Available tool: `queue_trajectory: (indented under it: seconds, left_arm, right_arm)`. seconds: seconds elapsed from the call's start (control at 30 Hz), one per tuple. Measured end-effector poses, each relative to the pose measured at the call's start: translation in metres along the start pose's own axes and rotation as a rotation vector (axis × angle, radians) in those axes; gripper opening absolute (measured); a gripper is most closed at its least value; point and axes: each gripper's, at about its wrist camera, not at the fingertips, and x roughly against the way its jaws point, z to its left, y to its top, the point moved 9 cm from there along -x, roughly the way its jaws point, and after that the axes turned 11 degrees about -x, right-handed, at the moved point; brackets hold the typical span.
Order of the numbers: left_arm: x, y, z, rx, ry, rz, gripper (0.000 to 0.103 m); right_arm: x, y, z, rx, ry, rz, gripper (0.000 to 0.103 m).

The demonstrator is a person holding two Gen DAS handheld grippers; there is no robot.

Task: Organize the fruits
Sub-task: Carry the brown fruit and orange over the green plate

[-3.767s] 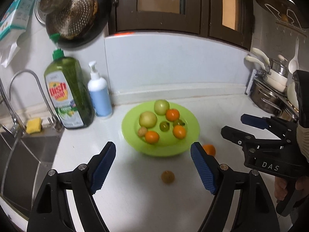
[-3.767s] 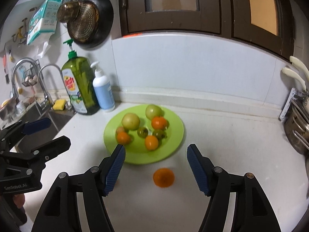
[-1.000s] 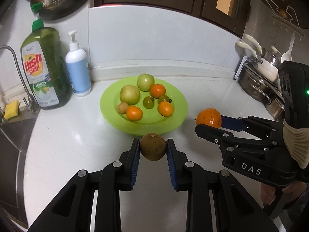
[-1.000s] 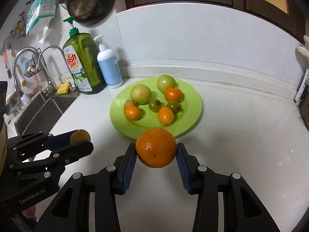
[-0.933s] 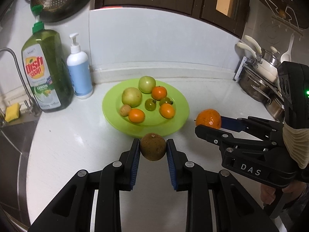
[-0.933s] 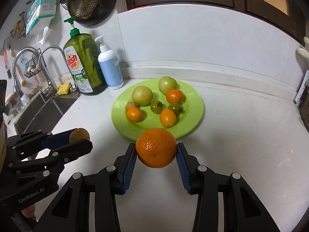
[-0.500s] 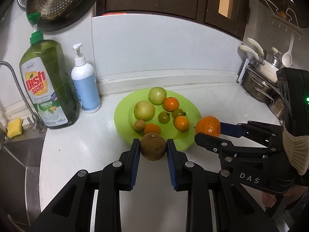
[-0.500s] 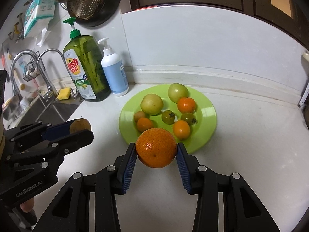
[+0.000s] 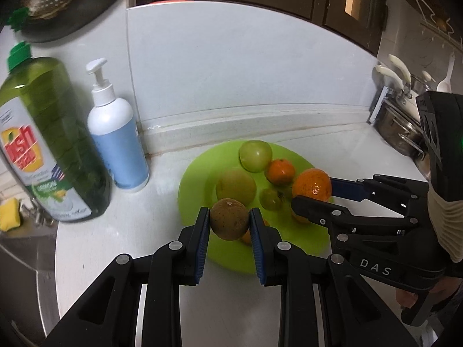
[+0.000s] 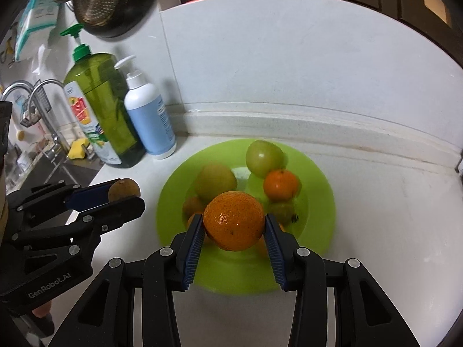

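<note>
The left gripper clamps a brown fruit above the near-left rim of the green plate, while the right gripper clamps an orange over the plate's middle.

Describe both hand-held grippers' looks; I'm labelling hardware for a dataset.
Left hand-held gripper: black linkage frame, silver rivets, ribbed blue pads, "GenRobot.AI" lettering. Right hand-held gripper: same black build and blue pads, "DAS" marking, green indicator light, cream ribbed band on its body.
</note>
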Motion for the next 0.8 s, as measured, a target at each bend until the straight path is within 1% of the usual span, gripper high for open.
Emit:
queue_trajectory:
  seconds: [0.27,0.47,0.8]
  left_arm:
    - [-0.035,0.009,0.009,-0.018,-0.004,0.034,0.028]
    - [-0.05,0.004,0.011,-0.017,-0.018,0.061,0.028]
    - [-0.064,0.0,0.015,-0.009,-0.031,0.08,0.028]
  right_arm:
    - [-0.034,0.019,-0.009,-0.012,-0.006,0.019,0.043]
    - [-0.049,0.024,-0.011,-0.007,-0.01,0.016,0.043]
    - [-0.067,0.03,-0.012,-0.013,-0.013,0.021,0.043]
